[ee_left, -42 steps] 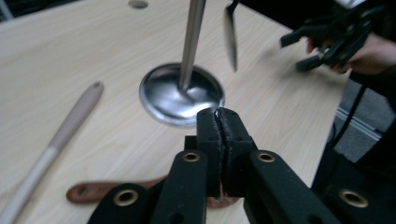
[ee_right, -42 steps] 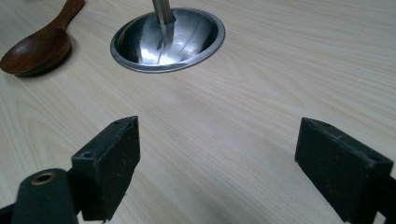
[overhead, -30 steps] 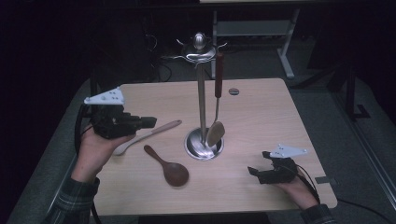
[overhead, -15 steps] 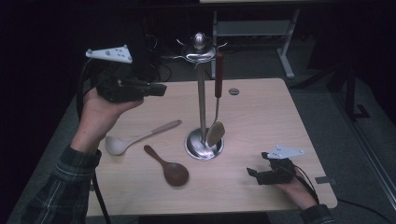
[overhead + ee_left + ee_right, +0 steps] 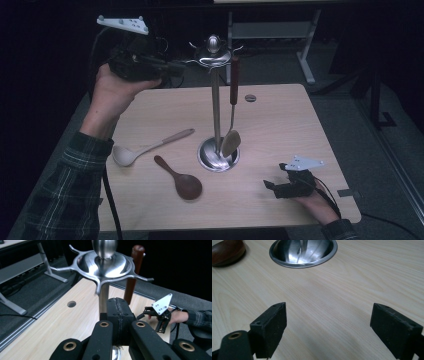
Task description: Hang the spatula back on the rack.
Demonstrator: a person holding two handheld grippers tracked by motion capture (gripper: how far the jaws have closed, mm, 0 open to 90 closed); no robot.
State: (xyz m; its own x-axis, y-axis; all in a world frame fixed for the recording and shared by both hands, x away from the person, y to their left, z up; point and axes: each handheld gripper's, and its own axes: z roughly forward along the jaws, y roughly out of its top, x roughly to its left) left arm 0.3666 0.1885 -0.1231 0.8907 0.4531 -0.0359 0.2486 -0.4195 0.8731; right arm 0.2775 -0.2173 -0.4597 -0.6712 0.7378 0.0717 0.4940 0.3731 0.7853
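A steel utensil stand (image 5: 215, 100) rises from a round base (image 5: 218, 155) at the table's middle, with hooks around its crown (image 5: 105, 263). A metal spatula with a dark red handle (image 5: 233, 82) hangs from one hook. A dark wooden spoon (image 5: 182, 181) and a white ladle (image 5: 145, 149) lie left of the base. My left gripper (image 5: 172, 67) is held high, level with the crown, its shut jaws holding nothing and its fingertips (image 5: 118, 312) just short of the pole. My right gripper (image 5: 272, 186) rests low at the front right, open, with bare tabletop between its pads (image 5: 272, 322).
The wooden table (image 5: 280, 130) has a small round hole (image 5: 250, 98) behind the stand. A grey tab (image 5: 348, 193) sits at its right edge. Desk legs (image 5: 305, 55) stand on the dark floor beyond. The stand's base (image 5: 303, 251) and the spoon's bowl (image 5: 227, 251) lie ahead of the right gripper.
My left hand has risen from beside the ladle up to the stand's crown and moved toward it, jaws staying shut. The ladle's bowl is now uncovered. The right hand has not moved.
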